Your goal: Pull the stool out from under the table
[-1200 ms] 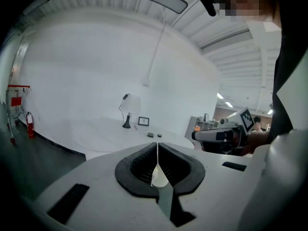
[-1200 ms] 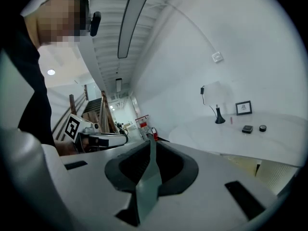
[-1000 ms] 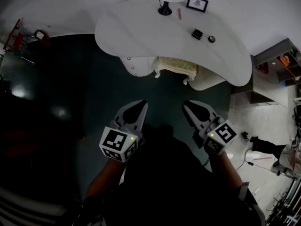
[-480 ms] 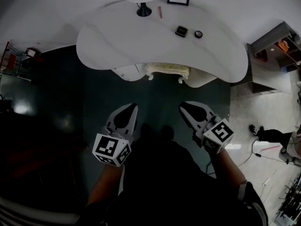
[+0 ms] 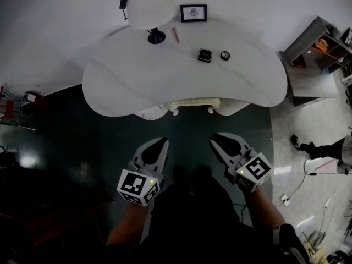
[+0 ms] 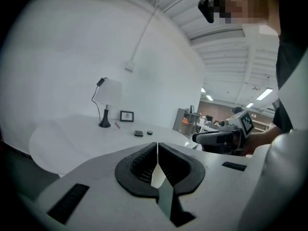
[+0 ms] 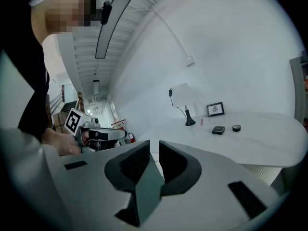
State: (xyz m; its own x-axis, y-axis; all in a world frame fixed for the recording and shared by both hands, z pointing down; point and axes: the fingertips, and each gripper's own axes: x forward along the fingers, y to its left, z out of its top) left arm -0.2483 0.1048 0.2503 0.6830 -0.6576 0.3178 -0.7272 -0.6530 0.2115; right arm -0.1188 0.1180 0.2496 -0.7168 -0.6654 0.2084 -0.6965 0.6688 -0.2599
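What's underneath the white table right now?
Only the front edge of the cream stool peeks out under the table, with white base units on either side. The tabletop covers the rest of the stool, so its seat can't be seen.

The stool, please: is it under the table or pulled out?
Under: the stool shows only its front edge below the white table.
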